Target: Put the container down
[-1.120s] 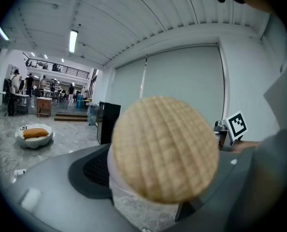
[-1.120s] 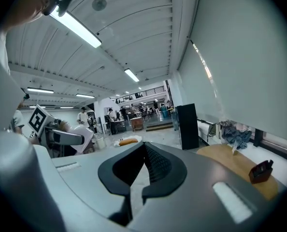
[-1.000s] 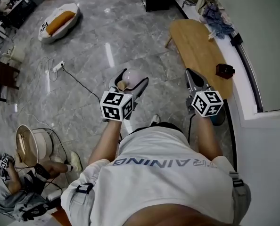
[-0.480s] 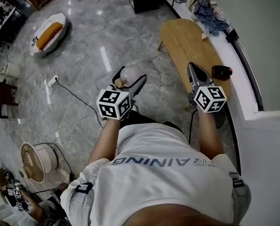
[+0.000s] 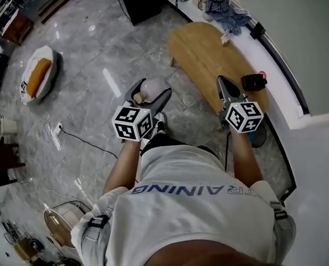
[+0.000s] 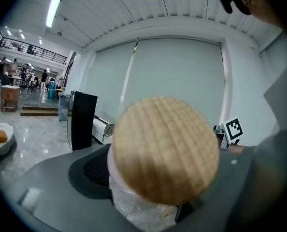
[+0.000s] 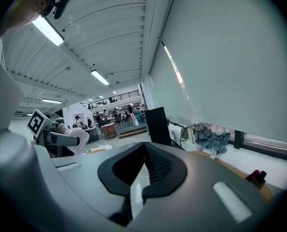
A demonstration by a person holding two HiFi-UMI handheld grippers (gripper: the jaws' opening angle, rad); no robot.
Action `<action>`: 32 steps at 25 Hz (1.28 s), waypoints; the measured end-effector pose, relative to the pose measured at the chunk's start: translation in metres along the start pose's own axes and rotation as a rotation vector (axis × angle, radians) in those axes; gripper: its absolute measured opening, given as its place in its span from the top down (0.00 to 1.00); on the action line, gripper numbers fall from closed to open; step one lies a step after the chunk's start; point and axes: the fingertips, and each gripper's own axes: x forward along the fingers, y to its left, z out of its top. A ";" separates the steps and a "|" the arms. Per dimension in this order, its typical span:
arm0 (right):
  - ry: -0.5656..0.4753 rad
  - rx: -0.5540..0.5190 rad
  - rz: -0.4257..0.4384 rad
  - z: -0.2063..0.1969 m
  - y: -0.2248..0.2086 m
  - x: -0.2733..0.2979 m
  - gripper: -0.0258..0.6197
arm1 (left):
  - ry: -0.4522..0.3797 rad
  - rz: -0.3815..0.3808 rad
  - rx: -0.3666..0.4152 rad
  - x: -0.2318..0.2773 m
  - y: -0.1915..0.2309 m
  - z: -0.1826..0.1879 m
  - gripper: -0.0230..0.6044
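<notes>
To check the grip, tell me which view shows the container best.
The left gripper view: the container fills it, wooden lid foremost, between the jaws. Head view shows it small; right gripper view, tiny.

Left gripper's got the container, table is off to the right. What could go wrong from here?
The container hangs in the left gripper over the floor, not the wooden table; a slip would likely drop it there. Its cork lid faces the gripper, so it may land tilted and roll. The small dark object on the table could get bumped.
</notes>
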 end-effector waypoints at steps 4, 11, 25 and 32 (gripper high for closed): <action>0.014 0.012 -0.092 0.019 -0.027 0.049 0.94 | 0.024 -0.070 0.010 0.052 0.041 0.031 0.32; 0.004 0.032 -0.226 0.045 -0.057 0.146 0.94 | 0.091 -0.137 0.025 0.130 0.135 0.068 0.32; 0.016 0.080 -0.361 0.062 -0.116 0.216 0.94 | 0.167 -0.240 0.045 0.255 0.187 0.101 0.32; 0.017 0.114 -0.351 0.061 -0.171 0.216 0.94 | 0.196 -0.257 0.068 0.309 0.148 0.101 0.32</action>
